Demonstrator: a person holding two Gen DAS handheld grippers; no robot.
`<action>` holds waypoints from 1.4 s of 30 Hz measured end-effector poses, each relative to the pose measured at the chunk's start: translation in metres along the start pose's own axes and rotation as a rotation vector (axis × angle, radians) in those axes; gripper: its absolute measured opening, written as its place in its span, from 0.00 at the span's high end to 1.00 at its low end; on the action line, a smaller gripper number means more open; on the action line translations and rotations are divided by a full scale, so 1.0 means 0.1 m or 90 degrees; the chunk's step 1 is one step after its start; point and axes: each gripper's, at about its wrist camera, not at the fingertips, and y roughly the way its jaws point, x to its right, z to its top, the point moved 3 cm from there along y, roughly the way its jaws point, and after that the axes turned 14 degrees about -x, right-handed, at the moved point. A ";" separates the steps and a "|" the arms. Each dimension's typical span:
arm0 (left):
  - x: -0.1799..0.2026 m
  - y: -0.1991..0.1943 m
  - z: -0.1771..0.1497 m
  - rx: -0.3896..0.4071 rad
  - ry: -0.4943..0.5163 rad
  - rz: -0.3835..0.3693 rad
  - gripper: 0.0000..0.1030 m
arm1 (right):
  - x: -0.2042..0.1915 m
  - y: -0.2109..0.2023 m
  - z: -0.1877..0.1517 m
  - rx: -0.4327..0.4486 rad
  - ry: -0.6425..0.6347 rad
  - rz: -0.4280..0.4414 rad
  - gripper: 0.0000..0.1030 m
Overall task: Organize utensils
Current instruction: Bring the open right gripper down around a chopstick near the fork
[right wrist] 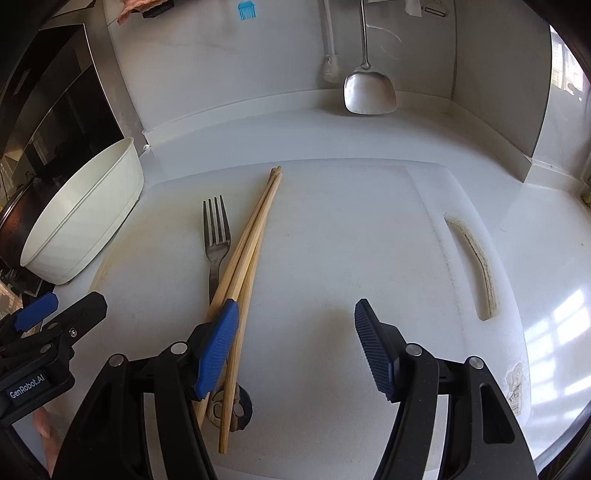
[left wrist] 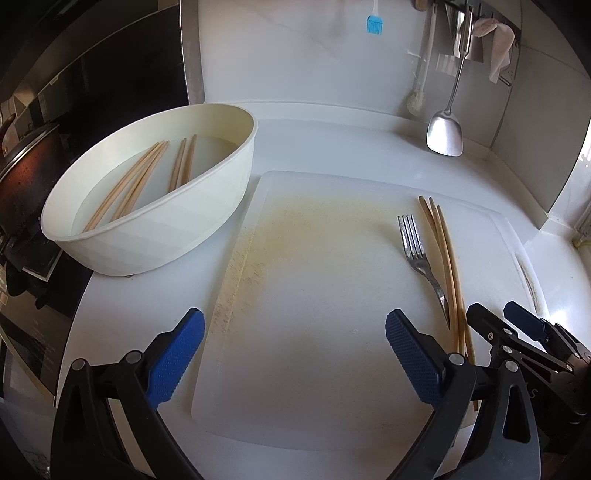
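Observation:
A metal fork (left wrist: 419,254) (right wrist: 217,240) and a bundle of wooden chopsticks (left wrist: 445,254) (right wrist: 247,254) lie side by side on the white cutting board (left wrist: 314,295) (right wrist: 351,240). A cream oval tub (left wrist: 155,192) (right wrist: 88,214) to the left of the board holds several more chopsticks (left wrist: 136,181). My left gripper (left wrist: 295,354) is open and empty above the board's near left part. My right gripper (right wrist: 295,343) is open and empty; its left finger (right wrist: 218,350) lies over the near ends of the chopsticks. The right gripper also shows in the left wrist view (left wrist: 506,321).
A steel spatula (left wrist: 445,133) (right wrist: 369,92), a white brush (left wrist: 417,99) and a blue silicone brush (left wrist: 373,23) hang at the back wall. A dark stove with a pot (left wrist: 26,173) is on the far left. The board has a handle slot (right wrist: 476,266) at its right.

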 end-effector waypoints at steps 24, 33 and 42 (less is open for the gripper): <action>0.10 0.06 0.01 -0.013 0.001 -0.021 0.06 | -0.07 0.15 0.09 0.006 -0.055 -0.062 0.40; 0.31 0.13 0.06 -0.018 0.019 -0.050 0.06 | 0.04 0.13 0.09 0.022 -0.048 -0.065 0.57; 0.48 0.27 0.14 -0.032 0.029 -0.066 0.06 | 0.21 0.12 0.09 0.035 -0.025 -0.066 0.68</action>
